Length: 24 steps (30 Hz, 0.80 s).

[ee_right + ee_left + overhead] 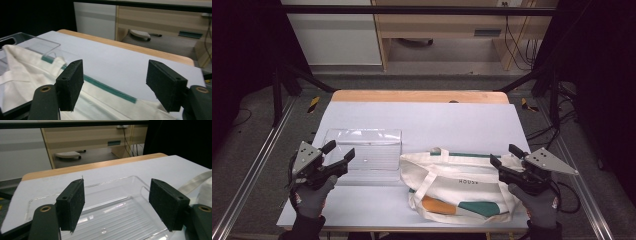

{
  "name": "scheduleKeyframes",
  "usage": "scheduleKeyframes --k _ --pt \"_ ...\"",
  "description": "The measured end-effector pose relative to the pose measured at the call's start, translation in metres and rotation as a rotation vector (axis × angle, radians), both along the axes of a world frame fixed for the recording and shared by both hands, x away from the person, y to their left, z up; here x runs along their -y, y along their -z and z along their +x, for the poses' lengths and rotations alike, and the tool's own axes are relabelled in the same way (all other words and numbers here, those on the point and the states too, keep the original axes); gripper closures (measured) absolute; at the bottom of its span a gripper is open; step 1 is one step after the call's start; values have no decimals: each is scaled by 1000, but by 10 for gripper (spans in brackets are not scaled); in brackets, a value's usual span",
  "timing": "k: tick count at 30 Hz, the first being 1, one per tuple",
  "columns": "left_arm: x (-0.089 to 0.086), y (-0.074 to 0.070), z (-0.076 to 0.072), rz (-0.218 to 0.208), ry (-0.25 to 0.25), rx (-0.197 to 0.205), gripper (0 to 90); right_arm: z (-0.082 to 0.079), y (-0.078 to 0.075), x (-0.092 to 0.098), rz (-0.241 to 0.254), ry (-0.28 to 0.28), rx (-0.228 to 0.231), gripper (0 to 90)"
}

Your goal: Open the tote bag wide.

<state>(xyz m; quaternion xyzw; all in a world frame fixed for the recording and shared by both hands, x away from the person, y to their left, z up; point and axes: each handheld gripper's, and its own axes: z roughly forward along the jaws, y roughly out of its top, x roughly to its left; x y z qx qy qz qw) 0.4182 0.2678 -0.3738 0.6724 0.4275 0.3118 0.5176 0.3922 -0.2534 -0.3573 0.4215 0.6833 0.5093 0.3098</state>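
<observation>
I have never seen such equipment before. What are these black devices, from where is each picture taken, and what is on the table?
A person in gloves holds a pair of tongs in each hand: the left tongs and the right tongs. The top picture comes from a camera above the table. The other two come from small cameras riding on each pair of tongs, looking along its black pads. On the table lie a clear plastic tray and a cream cloth bag. Both tongs are open and hold nothing.
</observation>
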Motion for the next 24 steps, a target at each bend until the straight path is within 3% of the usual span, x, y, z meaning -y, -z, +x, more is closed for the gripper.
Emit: scheduleKeyframes --k 14,24 --pt "48 -22 13 7 104 11 310 -4 7 -53 -19 -149 -49 381" --pt "100 -24 30 68 213 -33 337 -6 19 -72 -42 -221 -97 452"
